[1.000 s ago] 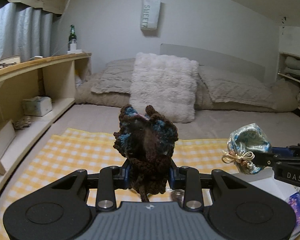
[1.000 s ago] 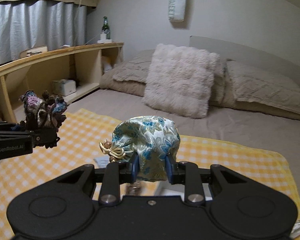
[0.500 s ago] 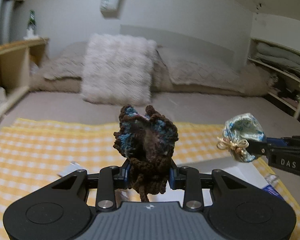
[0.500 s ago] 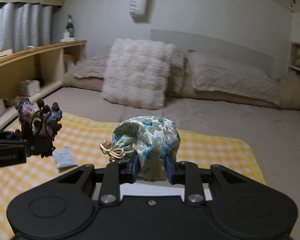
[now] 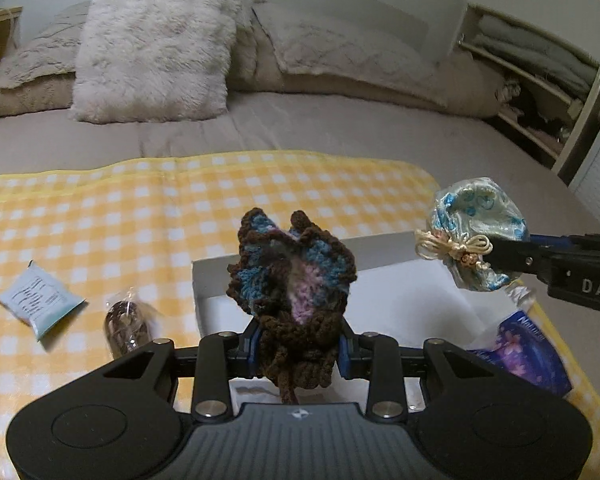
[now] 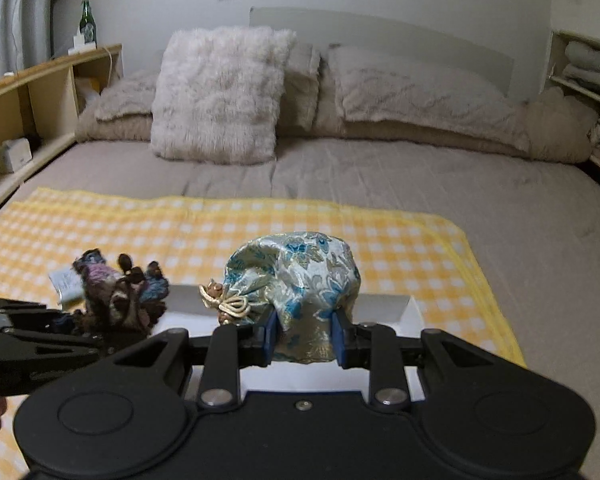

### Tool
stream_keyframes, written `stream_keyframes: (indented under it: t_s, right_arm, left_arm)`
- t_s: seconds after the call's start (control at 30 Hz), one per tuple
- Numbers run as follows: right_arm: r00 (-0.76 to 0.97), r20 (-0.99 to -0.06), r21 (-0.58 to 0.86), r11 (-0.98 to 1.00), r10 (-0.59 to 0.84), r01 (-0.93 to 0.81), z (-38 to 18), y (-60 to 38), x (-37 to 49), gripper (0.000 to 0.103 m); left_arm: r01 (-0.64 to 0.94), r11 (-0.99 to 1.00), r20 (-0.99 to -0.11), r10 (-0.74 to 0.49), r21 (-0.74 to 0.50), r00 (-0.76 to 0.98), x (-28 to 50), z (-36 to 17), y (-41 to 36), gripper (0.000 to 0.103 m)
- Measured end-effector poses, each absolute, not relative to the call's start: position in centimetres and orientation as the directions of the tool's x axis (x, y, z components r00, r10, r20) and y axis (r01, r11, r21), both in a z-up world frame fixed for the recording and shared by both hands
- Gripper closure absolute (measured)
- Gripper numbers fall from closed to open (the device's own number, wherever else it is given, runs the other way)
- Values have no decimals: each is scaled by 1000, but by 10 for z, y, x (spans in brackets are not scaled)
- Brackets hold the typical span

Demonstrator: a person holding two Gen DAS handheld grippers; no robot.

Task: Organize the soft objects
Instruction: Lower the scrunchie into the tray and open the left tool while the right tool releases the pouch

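The left gripper (image 5: 298,354) is clamped on a brown-and-blue crocheted pouch (image 5: 294,280); the right gripper (image 6: 303,338), just beside it, pinches a blue floral brocade drawstring pouch (image 6: 296,280).

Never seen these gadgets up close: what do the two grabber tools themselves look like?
Both are matte black plastic. The left gripper has a ribbed grey panel, round discs, silver screws and blue-lined jaws. The right gripper looks alike, with white letters "DAS" on its side. No cables or sleeves show.
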State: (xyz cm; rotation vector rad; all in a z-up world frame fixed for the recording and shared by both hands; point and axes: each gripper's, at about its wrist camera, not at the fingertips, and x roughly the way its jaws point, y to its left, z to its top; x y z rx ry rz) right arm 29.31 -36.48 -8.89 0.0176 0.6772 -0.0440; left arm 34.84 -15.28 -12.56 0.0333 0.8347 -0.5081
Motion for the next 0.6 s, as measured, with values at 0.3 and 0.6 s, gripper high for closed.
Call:
stream_keyframes:
  t_s: [0.3,0.6]
  right_arm:
    - [715,-700,45,998,2,41,-115,-360,322,75]
    - [660,-750,83,996,50,19,-142,-345,349,61]
  left_arm:
    - [468,878,-768,-365,-96,527,368,-151,-158,49]
    - [500,865,-770,-349,-44,534,364,-147,-154,29]
